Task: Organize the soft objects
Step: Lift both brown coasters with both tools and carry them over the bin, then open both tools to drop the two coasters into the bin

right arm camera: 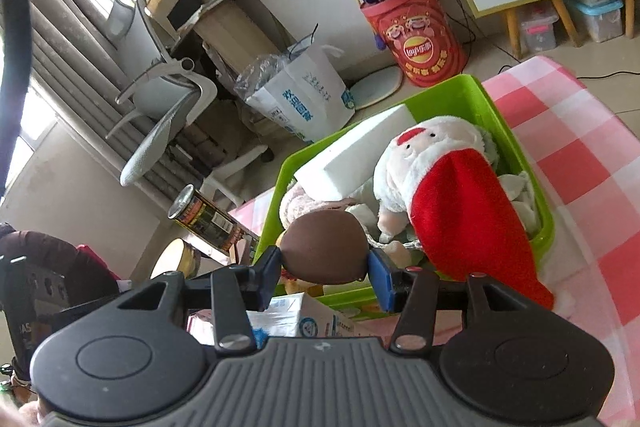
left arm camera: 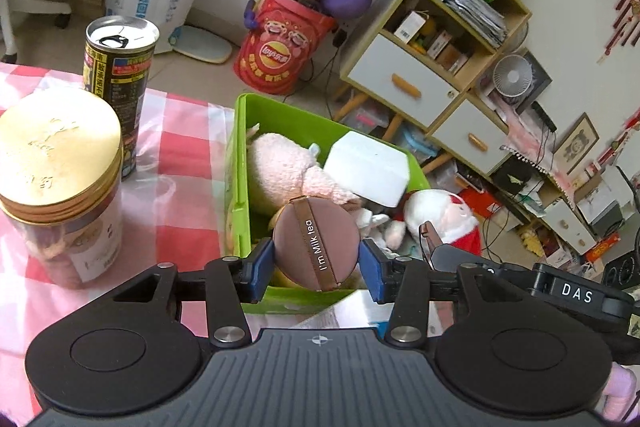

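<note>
A brown round "I'm Milk tea" puff (left arm camera: 316,243) sits between the blue pads of my left gripper (left arm camera: 316,263), over the near end of the green bin (left arm camera: 240,163). It also shows between the pads of my right gripper (right arm camera: 325,267) as a brown cushion (right arm camera: 325,247). I cannot tell which gripper bears it. In the bin lie a pink plush (left arm camera: 280,163), a white foam block (left arm camera: 366,169) and a Santa plush (left arm camera: 440,215). In the right wrist view the Santa plush (right arm camera: 440,179) hangs over the bin's near rim (right arm camera: 544,235).
A gold-lidded jar (left arm camera: 60,183) and a drink can (left arm camera: 118,83) stand left of the bin on the pink checked cloth (left arm camera: 188,163). A small carton (right arm camera: 296,315) lies under the grippers. A red snack bucket (left arm camera: 280,47), a paper bag and a shelf unit stand on the floor beyond.
</note>
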`<state>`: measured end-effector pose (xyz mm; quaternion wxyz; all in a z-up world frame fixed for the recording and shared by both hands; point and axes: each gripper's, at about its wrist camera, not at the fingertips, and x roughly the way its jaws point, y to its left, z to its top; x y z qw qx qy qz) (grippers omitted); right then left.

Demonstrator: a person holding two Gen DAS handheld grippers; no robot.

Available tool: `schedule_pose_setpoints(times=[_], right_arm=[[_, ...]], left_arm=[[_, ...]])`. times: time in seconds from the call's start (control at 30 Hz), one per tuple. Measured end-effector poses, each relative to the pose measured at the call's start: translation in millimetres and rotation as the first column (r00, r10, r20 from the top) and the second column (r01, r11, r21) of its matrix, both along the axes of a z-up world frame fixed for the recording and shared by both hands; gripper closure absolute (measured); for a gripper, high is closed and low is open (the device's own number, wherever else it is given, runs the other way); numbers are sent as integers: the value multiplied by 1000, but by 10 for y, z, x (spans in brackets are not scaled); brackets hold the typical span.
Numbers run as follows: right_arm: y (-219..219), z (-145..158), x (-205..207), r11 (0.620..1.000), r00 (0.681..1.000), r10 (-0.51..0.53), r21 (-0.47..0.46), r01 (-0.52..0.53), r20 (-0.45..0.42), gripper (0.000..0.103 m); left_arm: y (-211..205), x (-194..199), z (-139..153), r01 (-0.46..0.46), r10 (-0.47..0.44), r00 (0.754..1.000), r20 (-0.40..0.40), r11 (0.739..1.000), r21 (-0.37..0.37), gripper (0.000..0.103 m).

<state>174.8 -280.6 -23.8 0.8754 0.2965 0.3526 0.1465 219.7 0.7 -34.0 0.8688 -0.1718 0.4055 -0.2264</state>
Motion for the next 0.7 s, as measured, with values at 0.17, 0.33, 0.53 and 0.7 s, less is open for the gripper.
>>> schedule_pose_setpoints(times=[0.17, 0.33, 0.53, 0.7], right_arm=[[43, -61, 85, 1000, 1000, 7, 7, -7, -15, 71], [61, -83, 127, 1000, 1000, 5, -4, -5, -23, 71], [55, -64, 145, 1000, 999, 6, 3, -6, -43, 56], [13, 7, 101, 1000, 999, 0, 7, 0, -39, 51]], left_arm=[[1, 47, -50, -3, 3, 1000, -9, 1000, 5, 55], [-36, 63, -50, 2, -2, 1000, -4, 1000, 16, 52], [-64, 63, -34, 5, -5, 1000, 1, 1000, 8, 34], [-115, -11, 61, 6, -7, 999, 31, 999, 46, 25]])
